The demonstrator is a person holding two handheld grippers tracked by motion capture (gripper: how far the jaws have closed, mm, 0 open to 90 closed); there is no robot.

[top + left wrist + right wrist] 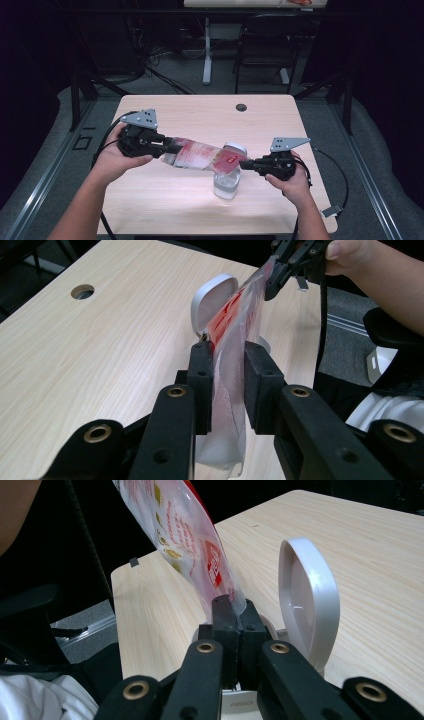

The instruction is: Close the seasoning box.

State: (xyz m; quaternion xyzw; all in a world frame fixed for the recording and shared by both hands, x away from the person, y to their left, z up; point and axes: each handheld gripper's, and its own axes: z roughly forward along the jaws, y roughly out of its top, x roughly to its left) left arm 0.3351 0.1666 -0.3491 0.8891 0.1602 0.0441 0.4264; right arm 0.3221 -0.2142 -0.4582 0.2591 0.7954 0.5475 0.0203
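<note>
Looking from the high view, I have my left gripper point(172, 146) at the left of the pale wood-grain table point(165, 110), its black jaws pinching one end of a plastic pouch point(200, 155). In the left gripper view the blocky, matte pads point(202, 375) press the crinkled, see-through film from both sides, and the film bulges out below them point(222, 450).

The pouch is a soft, glossy bag, clear to milky white with red print; in the right gripper view I can read it as red lettering, small yellow marks and a red label point(212, 562), though the words are too small to tell. It hangs off the table, stretched between my two grippers and sloping down a little toward the right, with its right end over the container point(227, 182).

That container is a clear, round-sided jar standing upright near the table's front edge, with a smooth white flip lid point(307, 600) standing open, oval and dished inside.

At the right, my right gripper point(246, 163) has its jaws pressed together on the pouch's narrow corner, right above the jar's mouth. The grey three-cornered plate point(289, 143) sits on top of it, and a black cable point(340, 172) trails off over the table's right edge.
</note>
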